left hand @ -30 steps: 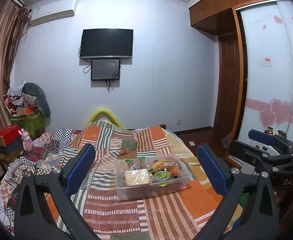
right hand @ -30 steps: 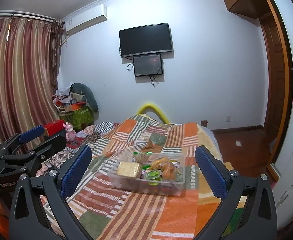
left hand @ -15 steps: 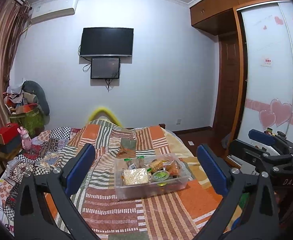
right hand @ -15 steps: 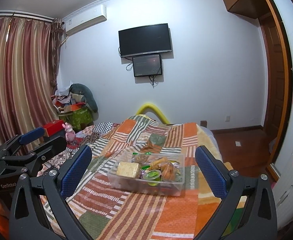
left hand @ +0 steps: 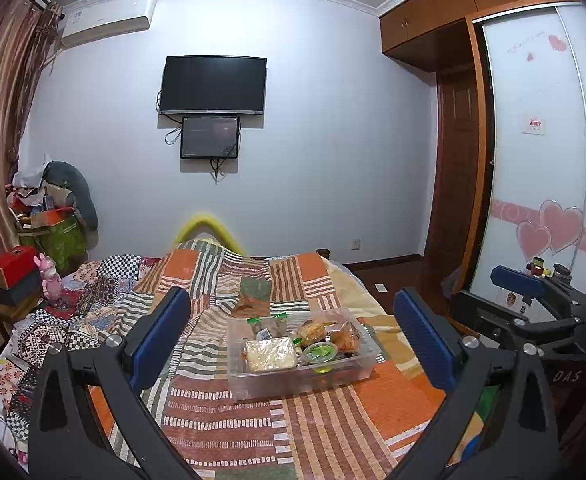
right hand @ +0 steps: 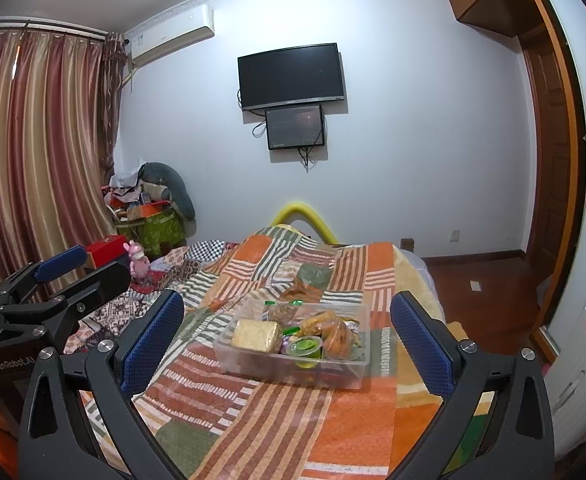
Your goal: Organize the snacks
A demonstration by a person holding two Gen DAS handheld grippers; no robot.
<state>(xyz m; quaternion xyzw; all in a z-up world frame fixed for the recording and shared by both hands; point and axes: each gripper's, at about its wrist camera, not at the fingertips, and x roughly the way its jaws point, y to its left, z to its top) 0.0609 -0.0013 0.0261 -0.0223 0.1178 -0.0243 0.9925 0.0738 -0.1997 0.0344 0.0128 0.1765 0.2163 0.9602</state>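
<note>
A clear plastic box (left hand: 293, 380) of snacks sits on the patchwork bedspread (left hand: 221, 424). It holds a pale wrapped cake (left hand: 271, 354), a green-lidded cup (left hand: 320, 352), orange packets (left hand: 343, 338) and small green-capped items. The box also shows in the right wrist view (right hand: 253, 364), with the cake (right hand: 256, 335) and cup (right hand: 304, 347). My left gripper (left hand: 293, 340) is open and empty, held back from the box. My right gripper (right hand: 289, 338) is open and empty, also short of it. Each gripper shows at the edge of the other's view.
A green and brown packet (left hand: 255, 296) lies on the bedspread beyond the box. A pink toy (left hand: 51, 284) and a red box (left hand: 13, 266) stand left of the bed. A wardrobe (left hand: 533, 160) lines the right wall. A TV (left hand: 213, 84) hangs ahead.
The views have shifted very slightly; the box sits a touch lower and left in the left wrist view. Both grippers stay open and empty.
</note>
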